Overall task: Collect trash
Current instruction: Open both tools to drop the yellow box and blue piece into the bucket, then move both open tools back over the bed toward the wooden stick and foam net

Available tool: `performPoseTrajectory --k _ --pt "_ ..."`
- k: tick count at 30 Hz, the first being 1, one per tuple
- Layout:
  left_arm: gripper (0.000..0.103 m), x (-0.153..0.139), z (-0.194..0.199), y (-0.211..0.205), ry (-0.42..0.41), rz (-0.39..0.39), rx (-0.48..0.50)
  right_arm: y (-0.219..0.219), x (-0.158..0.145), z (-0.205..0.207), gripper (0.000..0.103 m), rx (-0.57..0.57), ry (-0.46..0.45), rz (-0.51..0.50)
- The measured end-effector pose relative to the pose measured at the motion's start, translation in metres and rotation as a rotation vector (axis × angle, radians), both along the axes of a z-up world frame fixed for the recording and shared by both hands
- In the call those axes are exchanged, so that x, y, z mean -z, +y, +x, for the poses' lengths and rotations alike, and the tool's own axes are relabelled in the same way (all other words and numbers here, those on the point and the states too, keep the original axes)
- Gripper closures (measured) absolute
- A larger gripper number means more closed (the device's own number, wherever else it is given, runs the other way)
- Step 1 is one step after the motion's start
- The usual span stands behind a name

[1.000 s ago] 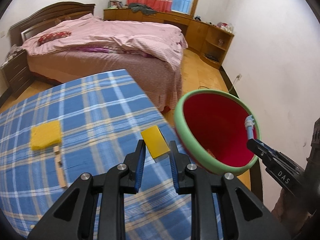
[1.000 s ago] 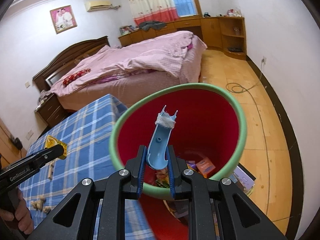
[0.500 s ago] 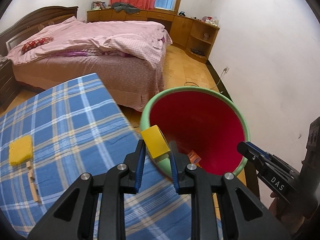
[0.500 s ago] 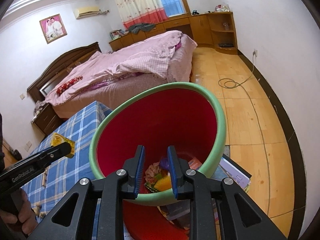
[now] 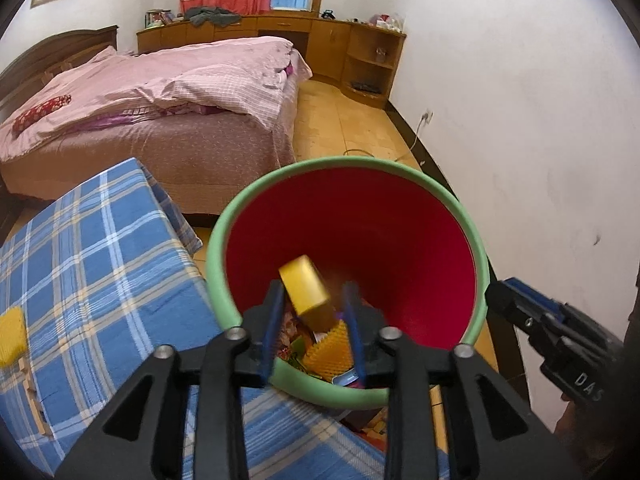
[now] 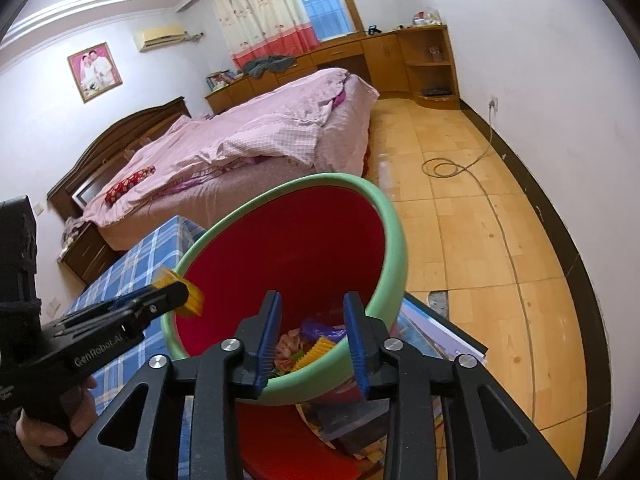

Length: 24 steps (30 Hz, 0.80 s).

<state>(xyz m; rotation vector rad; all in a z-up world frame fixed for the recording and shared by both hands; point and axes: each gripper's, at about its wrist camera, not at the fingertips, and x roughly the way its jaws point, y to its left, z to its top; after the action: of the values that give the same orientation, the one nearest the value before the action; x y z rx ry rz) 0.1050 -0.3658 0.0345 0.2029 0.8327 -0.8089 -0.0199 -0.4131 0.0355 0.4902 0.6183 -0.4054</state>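
Observation:
A red bin with a green rim (image 5: 348, 162) stands beside the table, with wrappers and a yellow ridged piece (image 5: 328, 354) at its bottom. My left gripper (image 5: 312, 320) hangs over the bin's near edge, its jaws opening. A yellow box (image 5: 306, 288) sits tilted and blurred between them, leaning on the left finger with a gap to the right one. The right wrist view shows the same bin rim (image 6: 396, 232), the left gripper (image 6: 168, 296) and the yellow box (image 6: 192, 294). My right gripper (image 6: 312, 332) is over the bin too, jaws opening and nothing between them.
A table with a blue plaid cloth (image 5: 100, 248) lies left of the bin and carries a yellow sponge (image 5: 12, 336) and wooden sticks (image 5: 28, 384). Books (image 6: 440, 328) lie under the bin. A pink bed (image 5: 160, 92), a white wall (image 5: 540, 140) and a floor cable (image 6: 444, 168) surround it.
My left gripper carried the yellow box rightwards from above the table to above the bin and its jaws parted. The blue item left my right gripper, whose jaws have since widened.

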Motion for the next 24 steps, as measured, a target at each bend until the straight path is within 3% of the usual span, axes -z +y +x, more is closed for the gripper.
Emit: performPoseTrajectory --k 2,11,15,24 --pt "0.063 0.001 -0.003 -0.001 -0.004 -0.001 0.003 -0.001 0.001 -0.002 0.069 0.005 -0.001 0.002" --pt "0.063 -0.005 -0.002 0.016 0.012 -0.004 -0.041 0.003 -0.004 -0.007 0.062 -0.001 -0.01 0.001" --pt "0.063 -0.011 -0.003 0.033 0.005 0.001 -0.086 0.01 -0.008 -0.006 0.054 -0.01 -0.012 -0.003" --pt "0.063 -0.016 0.004 0.079 0.004 0.01 -0.181 0.031 -0.013 -0.002 0.053 -0.05 -0.012 -0.003"
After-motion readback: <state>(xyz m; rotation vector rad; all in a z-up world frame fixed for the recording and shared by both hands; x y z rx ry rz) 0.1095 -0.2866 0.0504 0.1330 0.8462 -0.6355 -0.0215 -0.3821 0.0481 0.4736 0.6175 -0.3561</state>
